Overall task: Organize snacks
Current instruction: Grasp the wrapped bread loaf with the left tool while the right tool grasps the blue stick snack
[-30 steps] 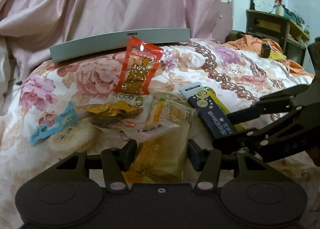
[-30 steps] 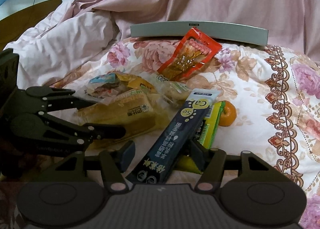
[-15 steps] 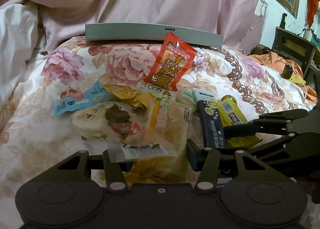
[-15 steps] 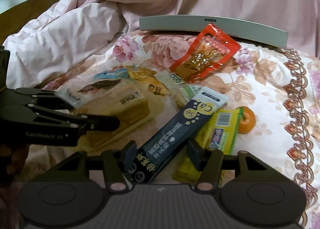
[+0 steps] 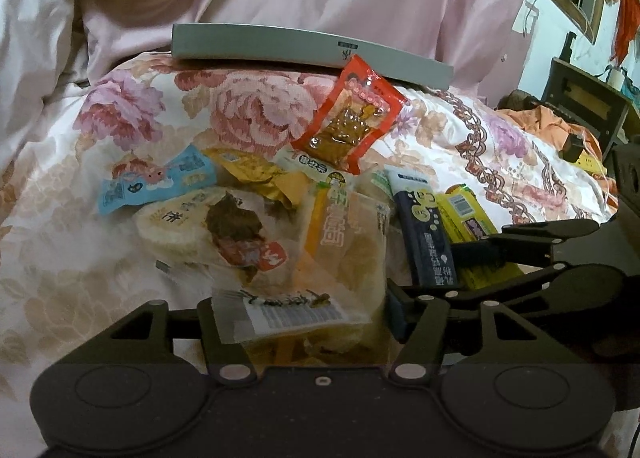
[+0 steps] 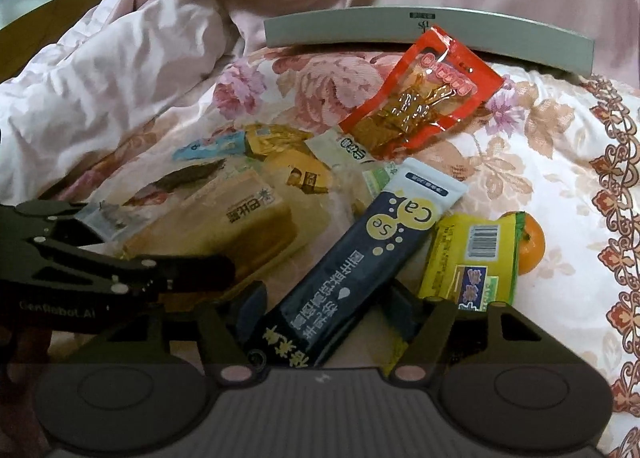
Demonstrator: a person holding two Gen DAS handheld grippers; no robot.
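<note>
Floral bedding point(image 5: 60, 258) fills the left wrist view, with the snacks heaped in a loose pile near its middle. The left gripper point(image 5: 308, 322) straddles a clear-wrapped yellow cake point(image 5: 344, 254); its jaws are opening, and whether the pads press the wrapper cannot be told. A round rice cracker point(image 5: 172, 226) lies to the left of the cake, with a blue packet point(image 5: 156, 182) beyond it and a gold wrapper point(image 5: 248, 170) further right. A red packet point(image 5: 352, 118) leans at the far side of the pile, its top edge against a long grey box point(image 5: 280, 46). To the right lie a dark blue sachet point(image 5: 424, 234) and a yellow packet point(image 5: 468, 218) side by side. The right gripper point(image 5: 476, 250) reaches in from the right, its fingers over the near ends of those two.

From the right wrist view, the right gripper point(image 6: 324, 306) has the dark blue sachet point(image 6: 360, 258) running diagonally between its fingers; the jaws are opening and stand clear of the sachet's sides. The yellow packet point(image 6: 472, 254) lies just to the right, covering part of a small orange point(image 6: 532, 242). The red packet point(image 6: 420, 98) rests at the far side against the grey box point(image 6: 400, 26). The left gripper point(image 6: 192, 270) comes in from the left beside the yellow cake point(image 6: 224, 234). Pink quilt point(image 6: 120, 58) bunches up on the far left.
</note>
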